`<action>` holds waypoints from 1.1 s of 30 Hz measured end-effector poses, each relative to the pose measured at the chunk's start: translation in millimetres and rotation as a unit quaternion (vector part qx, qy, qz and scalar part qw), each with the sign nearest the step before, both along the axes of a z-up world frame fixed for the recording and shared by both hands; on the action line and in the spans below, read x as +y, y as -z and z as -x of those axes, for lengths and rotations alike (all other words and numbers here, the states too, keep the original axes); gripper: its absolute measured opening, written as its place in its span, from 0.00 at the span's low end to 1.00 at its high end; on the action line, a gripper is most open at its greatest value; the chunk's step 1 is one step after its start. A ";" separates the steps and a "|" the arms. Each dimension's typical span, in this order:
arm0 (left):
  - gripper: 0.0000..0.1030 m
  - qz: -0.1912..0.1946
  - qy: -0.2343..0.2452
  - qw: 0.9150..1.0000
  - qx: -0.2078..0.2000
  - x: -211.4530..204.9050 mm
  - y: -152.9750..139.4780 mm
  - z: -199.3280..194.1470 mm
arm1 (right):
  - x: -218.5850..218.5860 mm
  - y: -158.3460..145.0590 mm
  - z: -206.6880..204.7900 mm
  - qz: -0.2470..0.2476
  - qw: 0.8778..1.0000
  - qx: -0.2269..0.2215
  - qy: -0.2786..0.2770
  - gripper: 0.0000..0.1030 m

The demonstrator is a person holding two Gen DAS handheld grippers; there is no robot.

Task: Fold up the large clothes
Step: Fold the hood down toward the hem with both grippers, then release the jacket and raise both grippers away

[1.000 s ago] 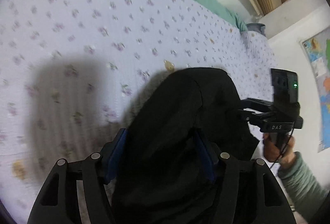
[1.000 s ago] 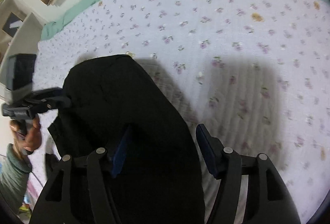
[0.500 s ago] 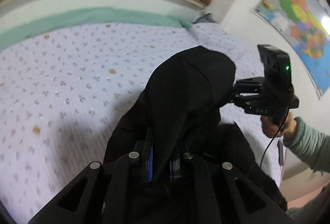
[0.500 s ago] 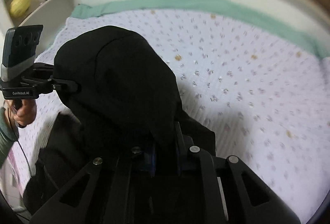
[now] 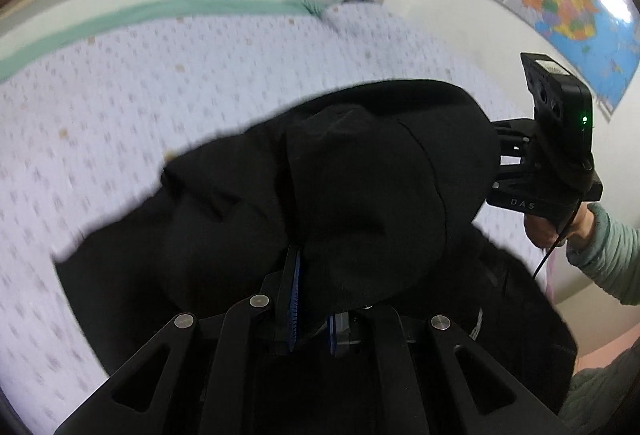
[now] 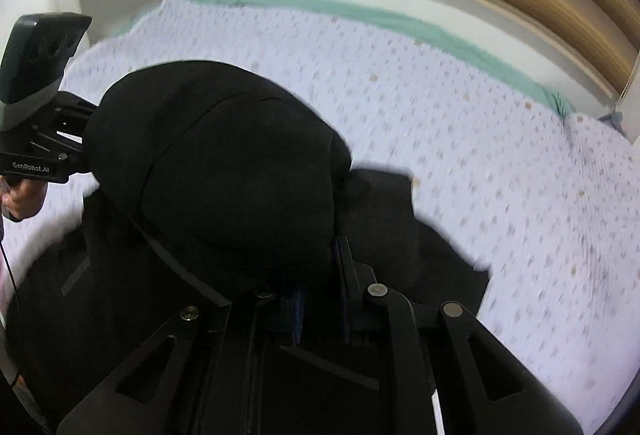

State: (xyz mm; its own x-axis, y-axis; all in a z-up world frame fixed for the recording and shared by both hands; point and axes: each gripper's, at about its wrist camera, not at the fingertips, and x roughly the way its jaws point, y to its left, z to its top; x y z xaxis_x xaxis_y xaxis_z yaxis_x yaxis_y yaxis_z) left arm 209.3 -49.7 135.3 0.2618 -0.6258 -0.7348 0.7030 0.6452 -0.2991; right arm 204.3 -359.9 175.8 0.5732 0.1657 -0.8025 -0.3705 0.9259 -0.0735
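Two claws: both have just closed on the black garment (image 5: 360, 187), each pinching a fold of cloth.
Left claw (image 5: 312, 299): nearly shut, blue pads clamped on fabric; a second ago it stood wide around the cloth.
Right claw (image 6: 320, 295): likewise nearly shut on cloth, wide before.
Garment: lifted off the bed (image 5: 120, 95), bunched between the claws, lower part trailing on the sheet; earlier it lay lower on the bed.
Task meaning: grip secured, so probably carrying an edge over for a fold.
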 end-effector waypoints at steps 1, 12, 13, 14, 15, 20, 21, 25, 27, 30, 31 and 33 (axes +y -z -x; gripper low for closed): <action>0.10 0.003 0.001 1.000 0.006 1.8 9.7 6.8 | -1.6 8.7 7.5 -0.005 1.000 0.002 0.000 0.16; 0.13 -0.008 -0.072 0.997 0.003 19.7 49.3 62.8 | 9.4 67.8 79.9 0.009 0.999 -0.023 0.031 0.27; 0.13 -0.020 -0.082 0.996 -0.009 22.9 40.9 73.4 | 8.8 65.0 85.8 0.011 0.999 -0.023 0.039 0.27; 0.13 -0.026 -0.094 0.995 -0.032 27.2 30.5 85.8 | 6.6 58.2 97.1 0.014 0.998 -0.028 0.052 0.27; 0.13 -0.030 -0.110 0.991 -0.071 34.4 13.6 106.4 | 4.7 51.7 107.5 0.014 0.997 -0.036 0.061 0.27; 0.15 -0.017 -0.136 0.979 -0.150 70.8 -76.0 199.5 | -27.0 -13.8 186.5 -0.038 0.993 -0.083 0.077 0.28; 0.15 -0.020 -0.149 0.976 -0.160 74.5 -93.2 213.6 | -31.3 -28.0 196.2 -0.055 0.992 -0.086 0.074 0.28; 0.15 0.019 -0.186 0.958 -0.216 76.1 -150.0 248.6 | -36.9 -98.5 217.2 -0.124 0.983 -0.112 0.072 0.28; 0.16 0.044 -0.195 0.957 -0.209 66.6 -158.6 241.1 | -25.5 -116.1 205.7 -0.165 0.978 -0.113 0.061 0.29; 0.16 0.061 -0.183 0.968 -0.162 35.9 -146.9 195.3 | -13.9 -117.3 164.4 -0.188 0.974 -0.093 0.083 0.45; 0.16 0.054 -0.182 0.969 -0.156 21.8 -136.5 174.8 | -11.4 -112.9 145.0 -0.196 0.974 -0.078 0.087 0.63; 0.16 0.032 -0.183 0.972 -0.145 -2.4 -111.0 138.1 | -5.3 -94.8 104.6 -0.200 0.973 -0.050 0.103 0.75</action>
